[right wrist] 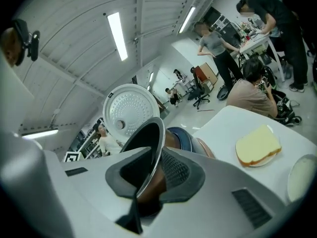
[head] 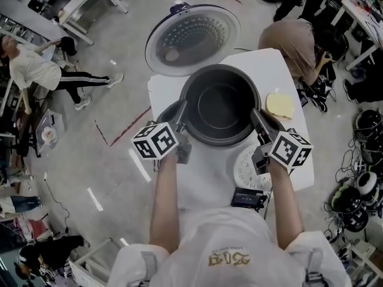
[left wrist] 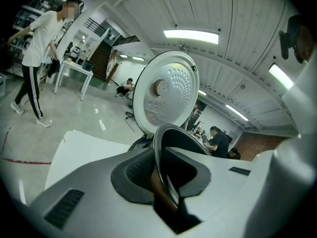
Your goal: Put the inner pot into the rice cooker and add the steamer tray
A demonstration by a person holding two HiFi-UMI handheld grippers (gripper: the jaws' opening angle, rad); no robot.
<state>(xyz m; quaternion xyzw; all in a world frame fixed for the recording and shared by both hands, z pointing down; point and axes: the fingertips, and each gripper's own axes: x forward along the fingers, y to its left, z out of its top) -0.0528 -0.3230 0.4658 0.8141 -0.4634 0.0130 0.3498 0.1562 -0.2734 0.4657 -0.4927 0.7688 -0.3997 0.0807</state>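
Here, round dark inner pot [head: 219, 105] with a thin shiny rim, held between left gripper [head: 181, 107] and right gripper [head: 259, 115], each pinching its rim, just above the rice cooker [head: 167, 113], shirt print too blurry to read.

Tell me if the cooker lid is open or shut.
Open: the lid stands swung back behind the pot, its dimpled inner face showing.

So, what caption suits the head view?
Left gripper and right gripper grip the inner pot by its rim over the open rice cooker.
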